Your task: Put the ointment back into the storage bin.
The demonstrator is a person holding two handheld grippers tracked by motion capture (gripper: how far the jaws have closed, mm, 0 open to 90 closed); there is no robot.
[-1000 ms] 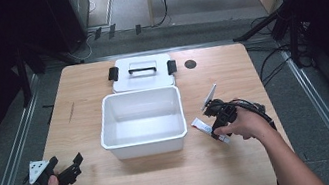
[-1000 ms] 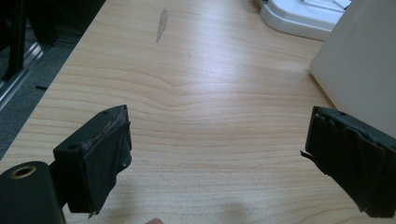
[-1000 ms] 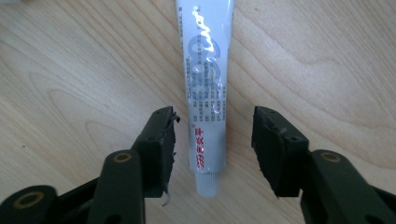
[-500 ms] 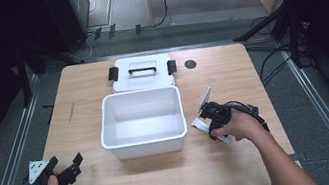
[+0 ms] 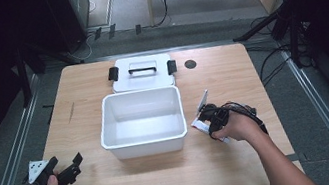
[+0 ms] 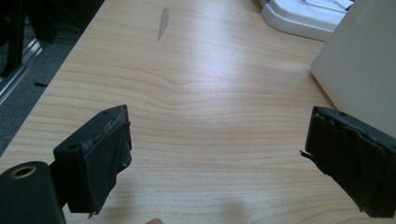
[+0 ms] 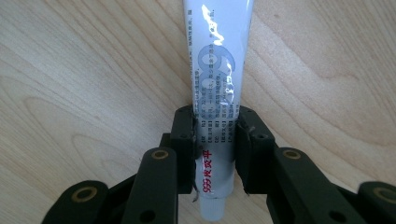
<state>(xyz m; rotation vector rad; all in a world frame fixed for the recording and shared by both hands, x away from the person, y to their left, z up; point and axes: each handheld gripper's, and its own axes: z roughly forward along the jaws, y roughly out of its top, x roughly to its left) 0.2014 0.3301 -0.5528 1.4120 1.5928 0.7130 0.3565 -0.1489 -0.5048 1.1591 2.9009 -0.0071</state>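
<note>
A white and grey tube with printed text stands clamped between the jaws of my right gripper, which is shut on it near its cap end. In the high view the tube sticks up from the right gripper, just right of the white bin. My left gripper rests near the table's front left corner, and its jaws stand wide open over bare wood with nothing between them.
The white bin sits at the table's middle, its inside bare. Its lid with a handle and black latches lies flat behind it. A dark round hole marks the table's back right. Cables trail off the right side.
My right gripper has moved slightly left toward the bin with the tube in it, and the tube has tilted more upright. The left gripper has stayed put.
</note>
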